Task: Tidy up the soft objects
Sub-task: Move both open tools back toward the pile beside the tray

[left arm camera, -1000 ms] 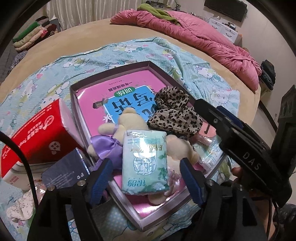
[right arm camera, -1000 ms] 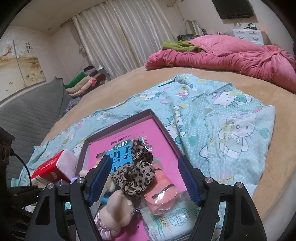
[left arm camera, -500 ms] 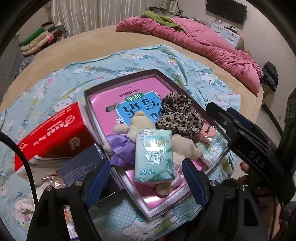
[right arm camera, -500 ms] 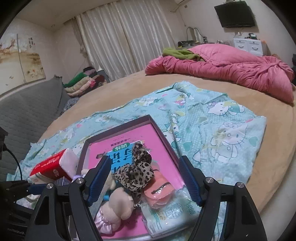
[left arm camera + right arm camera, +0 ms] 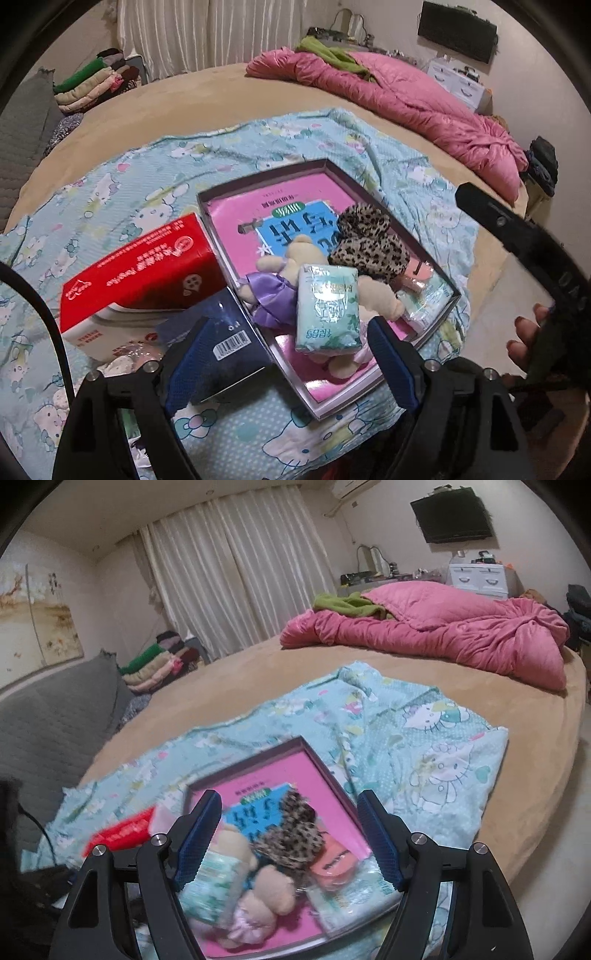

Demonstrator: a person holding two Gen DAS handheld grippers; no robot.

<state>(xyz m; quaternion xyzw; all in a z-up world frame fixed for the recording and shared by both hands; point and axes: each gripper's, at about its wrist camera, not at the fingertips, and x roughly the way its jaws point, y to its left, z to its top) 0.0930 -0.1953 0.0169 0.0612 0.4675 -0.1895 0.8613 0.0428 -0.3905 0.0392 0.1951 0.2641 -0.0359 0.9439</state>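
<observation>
Left gripper (image 5: 291, 363): jaws opening, nothing pinched; it hangs over the near end of the shallow box (image 5: 369, 384). Right gripper (image 5: 288, 843): jaws spread, empty, above the same box (image 5: 243, 760).

Box contents, all lying on a pink book (image 5: 295, 206) that lines the bottom:
- pale green tissue pack (image 5: 328, 308), on top of the plush bear (image 5: 291, 258)
- bear in a purple dress, on its back, head toward the far end
- leopard-print scrunchie (image 5: 369, 240), touching the bear on its right
- small orange-pink packet (image 5: 332, 867) just beside the scrunchie, resting on another pale green pack (image 5: 354, 893) at the right wall

Outside the box, left side: red tissue box (image 5: 136, 269), tilted, and a dark blue carton (image 5: 221, 343) against the box wall. Everything sits on a light blue cartoon-cat sheet (image 5: 258, 147) spread over a tan round bed (image 5: 258, 664). Pink quilt (image 5: 443, 627) heaped at the far edge.
</observation>
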